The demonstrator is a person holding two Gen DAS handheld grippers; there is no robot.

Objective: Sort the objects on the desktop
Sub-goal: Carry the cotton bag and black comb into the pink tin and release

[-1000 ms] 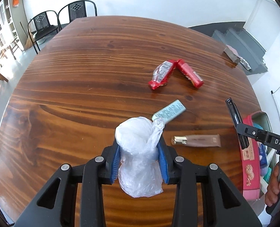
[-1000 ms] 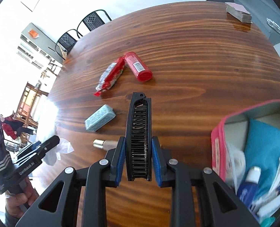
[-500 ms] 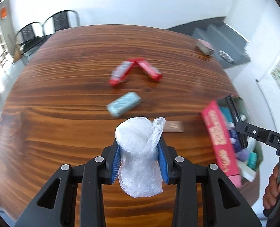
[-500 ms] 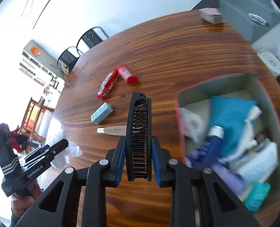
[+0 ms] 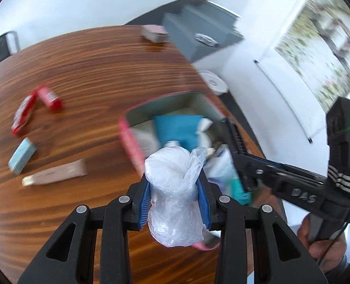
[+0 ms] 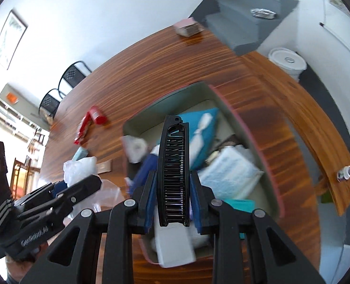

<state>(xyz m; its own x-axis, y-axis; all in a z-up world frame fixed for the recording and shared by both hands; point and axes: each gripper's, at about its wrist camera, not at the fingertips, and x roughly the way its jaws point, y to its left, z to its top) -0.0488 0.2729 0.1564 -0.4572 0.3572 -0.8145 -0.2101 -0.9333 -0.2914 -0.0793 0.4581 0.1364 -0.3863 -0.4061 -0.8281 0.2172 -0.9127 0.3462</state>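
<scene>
My left tool (image 5: 175, 203) grips a plastic bag (image 5: 175, 189); my right tool (image 6: 172, 198) clamps a black comb (image 6: 173, 172) above the pink box (image 6: 253, 139) on the counter (image 5: 80, 82).

A lived-in home room, dining area by the look. Large round wooden table (image 6: 175, 71) filling the frame's middle; black metal chairs (image 6: 63, 87) at left; grey stairs (image 6: 246, 19) upper right; framed picture (image 6: 9, 40) on the white wall, upper left; shelving at far left.

Two red packets (image 5: 36, 107) (one tube (image 5: 55, 172))
</scene>
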